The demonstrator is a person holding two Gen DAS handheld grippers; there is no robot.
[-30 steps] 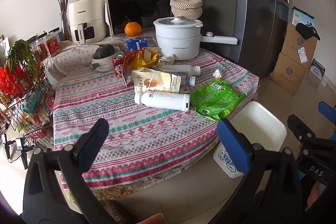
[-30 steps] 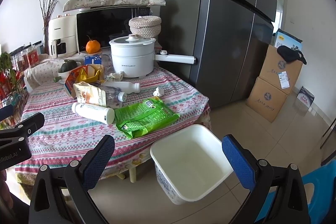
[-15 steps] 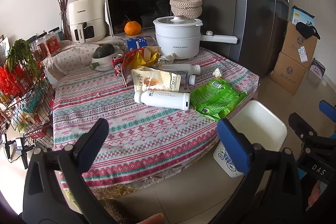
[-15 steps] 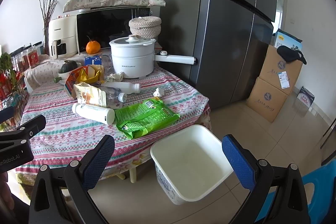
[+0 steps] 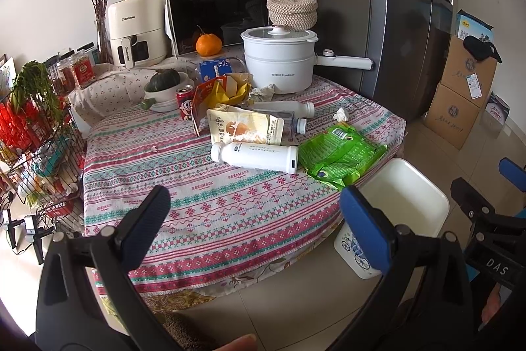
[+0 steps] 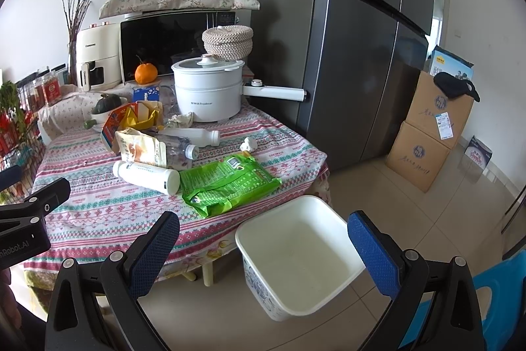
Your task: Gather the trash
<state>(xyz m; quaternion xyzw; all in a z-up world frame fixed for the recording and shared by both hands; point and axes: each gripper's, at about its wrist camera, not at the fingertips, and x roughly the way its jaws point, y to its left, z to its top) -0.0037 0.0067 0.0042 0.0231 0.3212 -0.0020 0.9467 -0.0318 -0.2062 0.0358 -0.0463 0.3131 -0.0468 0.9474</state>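
Trash lies on the patterned table: a white bottle on its side, a green packet at the right edge, a beige snack bag, a clear bottle, another white bottle, a crumpled tissue and a red can. A white bin stands empty on the floor by the table's right edge. My left gripper is open and empty, short of the table's front edge. My right gripper is open and empty above the bin's near side.
A white electric pot, microwave, air fryer, orange and squash bowl stand at the back. A wire rack is at left, a grey fridge and cardboard boxes at right.
Both grippers have barely shifted; the views are almost the same. Nothing was picked up or moved.
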